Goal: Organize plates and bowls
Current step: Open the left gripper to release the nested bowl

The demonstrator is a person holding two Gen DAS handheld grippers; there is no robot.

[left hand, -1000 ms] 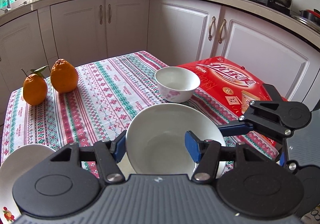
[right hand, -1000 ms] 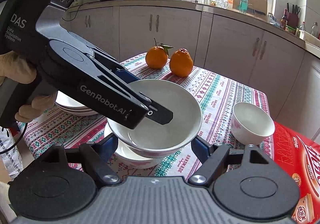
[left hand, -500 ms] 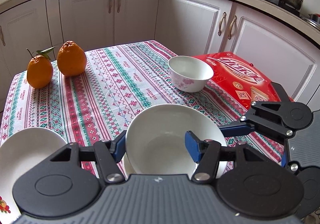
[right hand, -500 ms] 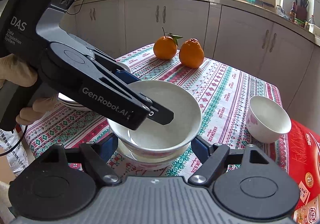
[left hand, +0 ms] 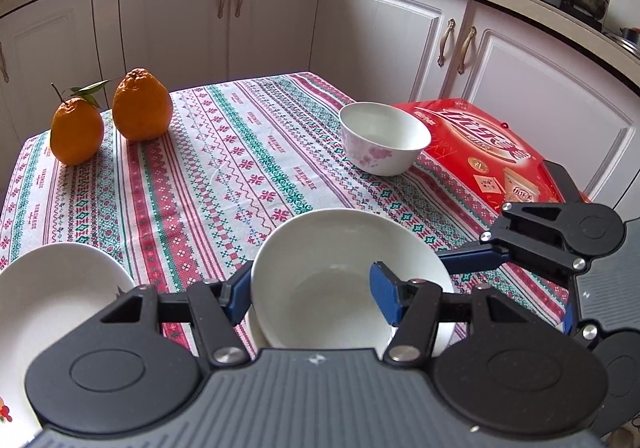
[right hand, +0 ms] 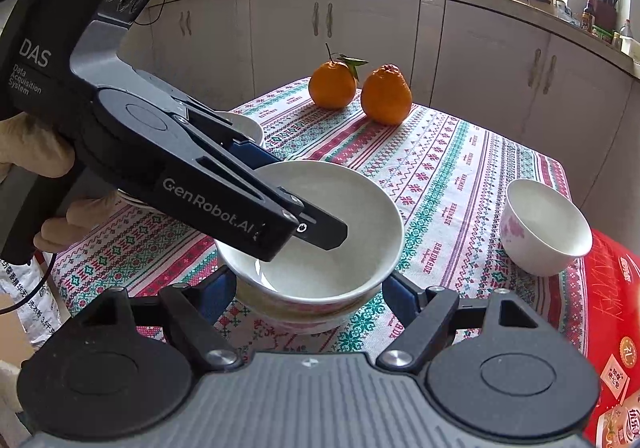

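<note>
A white bowl (left hand: 340, 272) rests nested in a second bowl (right hand: 296, 314) with a pink-patterned wall, low over the striped tablecloth (left hand: 224, 175). My left gripper (left hand: 312, 288) is shut on the upper bowl's wall, with one pad inside and the other outside the rim. My right gripper (right hand: 308, 292) is shut on the lower bowl, its blue pads pressing against both sides. Whether the stack touches the cloth is hidden. A small flowered bowl (left hand: 384, 139) stands alone near the red box. A stack of white plates (left hand: 60, 300) lies at the near left.
Two oranges (left hand: 142, 105) sit at the table's far left corner. A red gift box (left hand: 492, 151) covers the right end of the table. White kitchen cabinets (left hand: 384, 39) surround the table closely. A gloved hand (right hand: 32, 151) holds the left gripper's handle.
Both grippers have come down a little toward the table with the nested bowls. Neither grip has changed.
</note>
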